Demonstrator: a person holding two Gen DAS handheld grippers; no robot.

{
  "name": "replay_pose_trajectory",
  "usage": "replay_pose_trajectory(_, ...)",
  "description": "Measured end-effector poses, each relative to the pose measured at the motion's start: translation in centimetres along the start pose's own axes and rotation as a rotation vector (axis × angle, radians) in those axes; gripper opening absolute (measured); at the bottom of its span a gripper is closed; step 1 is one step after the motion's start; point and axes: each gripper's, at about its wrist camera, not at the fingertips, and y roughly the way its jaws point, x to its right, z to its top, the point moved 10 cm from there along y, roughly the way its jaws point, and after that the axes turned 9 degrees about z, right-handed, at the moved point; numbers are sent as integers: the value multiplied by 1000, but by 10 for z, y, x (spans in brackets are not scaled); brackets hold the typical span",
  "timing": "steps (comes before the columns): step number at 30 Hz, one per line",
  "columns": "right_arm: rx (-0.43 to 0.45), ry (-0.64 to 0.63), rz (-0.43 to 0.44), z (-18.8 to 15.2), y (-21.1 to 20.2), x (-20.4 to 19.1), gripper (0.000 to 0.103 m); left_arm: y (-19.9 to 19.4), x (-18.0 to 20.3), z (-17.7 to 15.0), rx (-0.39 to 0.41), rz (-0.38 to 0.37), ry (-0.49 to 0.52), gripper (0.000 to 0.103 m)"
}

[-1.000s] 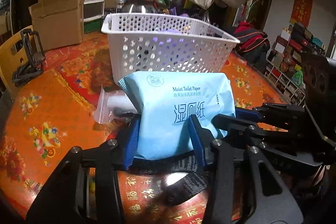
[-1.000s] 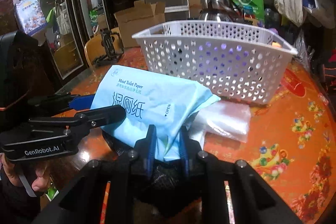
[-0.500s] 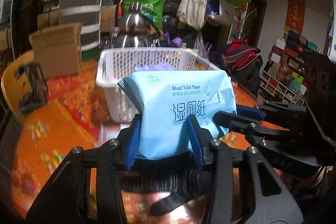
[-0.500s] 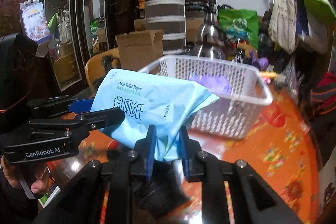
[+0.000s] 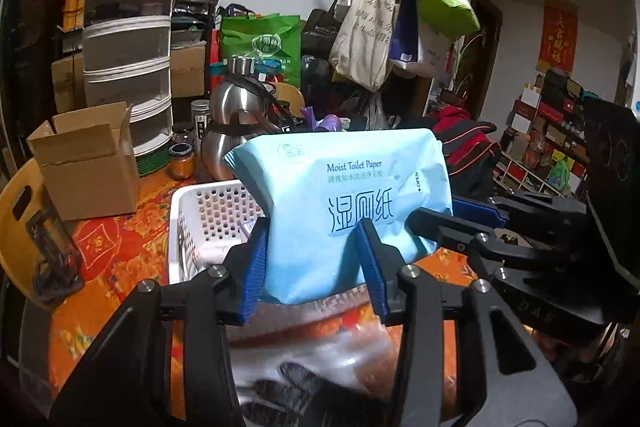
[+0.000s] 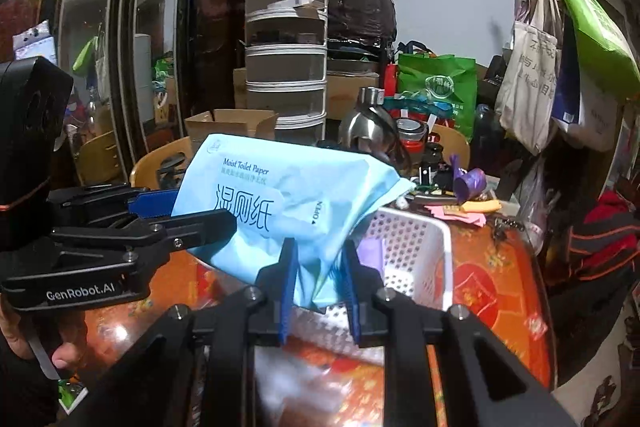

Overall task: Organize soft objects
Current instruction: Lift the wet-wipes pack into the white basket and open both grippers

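A light blue pack of moist toilet paper (image 5: 344, 203) hangs in the air, held from both ends. My left gripper (image 5: 312, 247) is shut on its left part, blue pads pressing both faces. My right gripper (image 6: 318, 265) is shut on the pack's (image 6: 280, 211) crumpled right end. The left gripper (image 6: 176, 215) also shows at the left of the right wrist view, and the right gripper (image 5: 456, 219) at the right of the left wrist view. The white perforated basket (image 5: 200, 223) stands on the table just beyond and below the pack, with something purple inside (image 6: 370, 255).
The round table has an orange-red cloth (image 5: 104, 267). A cardboard box (image 5: 88, 171), a steel kettle (image 5: 236, 131), small jars (image 5: 182, 159) and a stack of round containers (image 5: 128, 59) stand behind the basket. A clear plastic bag (image 5: 320, 351) lies below the grippers. Bags hang on a coat rack (image 5: 400, 11).
Both grippers have risen together with the pack. The basket, earlier level with the pack, now sits lower in both views, and its open top shows.
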Motion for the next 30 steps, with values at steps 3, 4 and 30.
replay_pose_trajectory(3,-26,35,12,8,22,20,20,37,-6,9,-36,11,-9,41)
replay_pose_trajectory(4,-45,39,8,8,34,28,20,50,-7,8,-52,16,-4,41)
replay_pose_trajectory(30,-262,133,40,-73,146,70,23,179,-32,-70,-293,30,-67,44)
